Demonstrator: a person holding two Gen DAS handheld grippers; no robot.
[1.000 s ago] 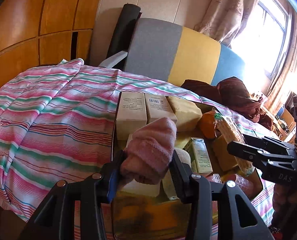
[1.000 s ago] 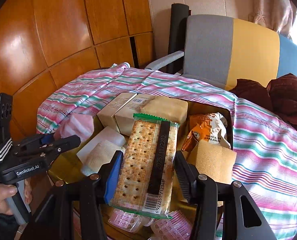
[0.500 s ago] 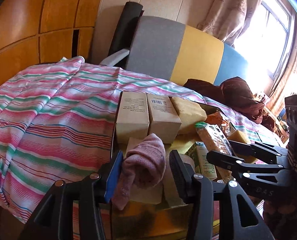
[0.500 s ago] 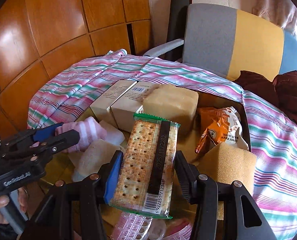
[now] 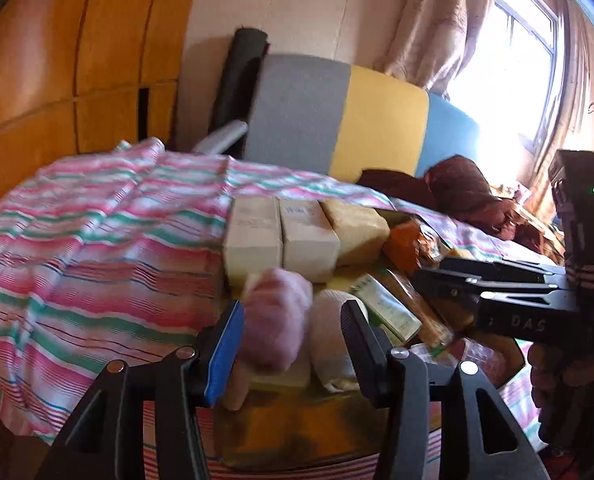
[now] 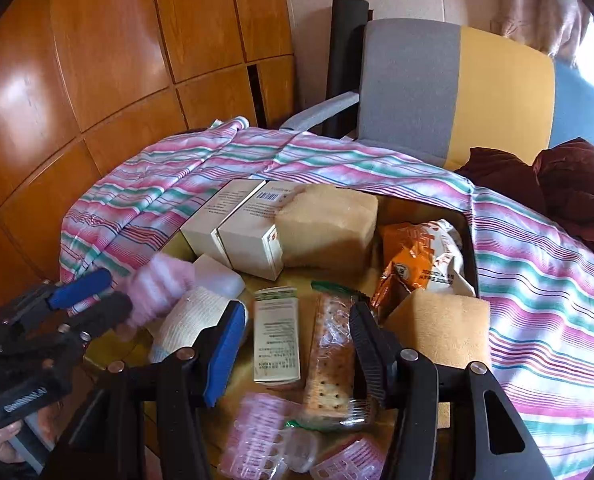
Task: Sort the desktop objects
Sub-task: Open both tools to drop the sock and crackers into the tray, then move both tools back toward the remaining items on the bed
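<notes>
1. Left gripper [image 5: 293, 334] jaws spread wide, pink sock [image 5: 275, 320] loose between them, over tray's near-left.
2. Right gripper [image 6: 297, 344] jaws open, cracker pack [image 6: 329, 360] lying flat in tray [image 6: 467, 224] beside green-white box [image 6: 277, 336].

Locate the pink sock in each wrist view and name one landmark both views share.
Left wrist: pink sock low centre, blurred, between the left gripper fingers.
Right wrist: pink sock at left, beside the left gripper.
Shared landmark: the two white boxes side by side behind it.
</notes>
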